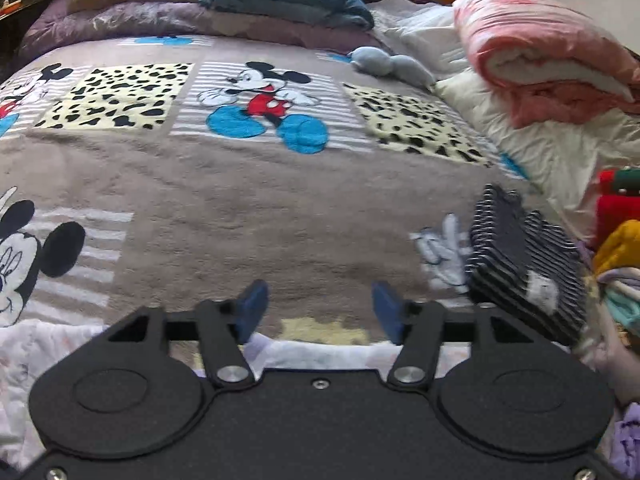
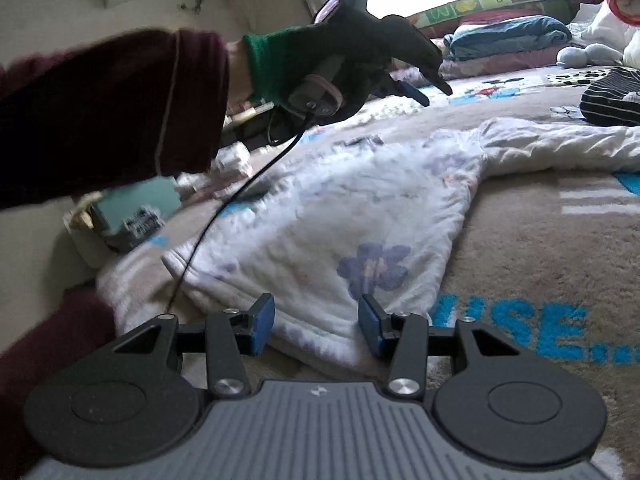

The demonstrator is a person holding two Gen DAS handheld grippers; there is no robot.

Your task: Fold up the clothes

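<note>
White flowered garment (image 2: pixel 340 216): lies spread out and crumpled on the bed in the middle of the right wrist view. One sleeve runs off the right edge. Its far left part is blurry.
Same garment, left wrist view: only a pale strip shows at the bottom, mostly hidden behind the gripper body.
Right gripper (image 2: pixel 316 322): its blue pads are wide apart and hold nothing. They sit just over the near hem of the garment.
Left gripper (image 1: pixel 320 310): pads wide apart too, nothing between them, over the Mickey Mouse blanket (image 1: pixel 240 200).
Gloved left hand (image 2: pixel 360 52): upper middle of the right wrist view, blurry, and it covers most of the left gripper there.
Folded striped garment (image 1: pixel 528 264): right side, near the blanket's edge.
Open room: a big bare patch of blanket fills the middle of the left wrist view.
Edges: a pink quilt roll (image 1: pixel 548 60) at upper right, and a pile of colorful clothes (image 1: pixel 620 232) cut off at the right edge.
</note>
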